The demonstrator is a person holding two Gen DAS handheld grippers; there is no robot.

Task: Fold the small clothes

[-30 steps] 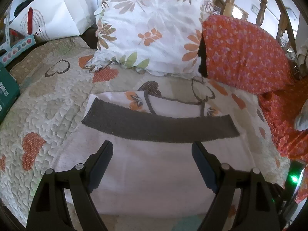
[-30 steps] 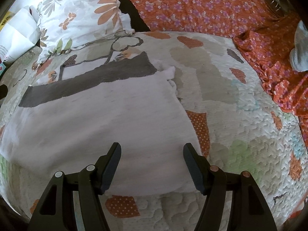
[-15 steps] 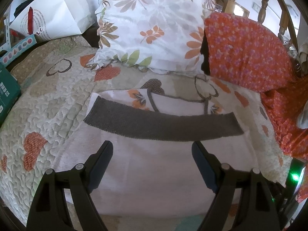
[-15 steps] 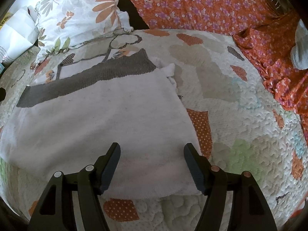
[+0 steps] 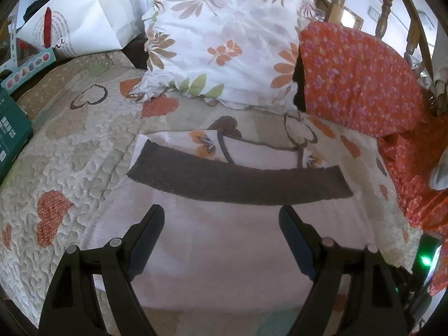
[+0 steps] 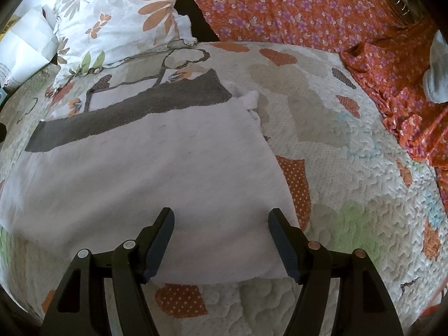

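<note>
**Both grippers hanging open over the white cloth**

The white cloth is lying flat on the quilted bedspread, its long axis running crosswise to the fingers of both grippers. Its dark grey band is running along the far edge, beyond the fingertips, so the cloth's banded end is pointing away toward the floral pillow.

The left gripper is hovering with its jaws spread wide, holding nothing; the cloth is filling the whole gap between them and is reaching outward past both fingers. The near edge is lying below the fingertips, close to the gripper body.

The right gripper is likewise gaping, with nothing between its jaws but the cloth's surface. Its right finger is sitting just at the cloth's right edge, and the near right corner is lying beside that finger. Beyond the right jaw, bare quilt is stretching well out to the orange flowered fabric. At the far right corner, ahead of the jaws, the cloth is bunching slightly beside the grey band.

A flowered piece is lying just beyond the band, between it and the pillow. An orange cushion is standing far ahead of the left gripper's right jaw.
</note>
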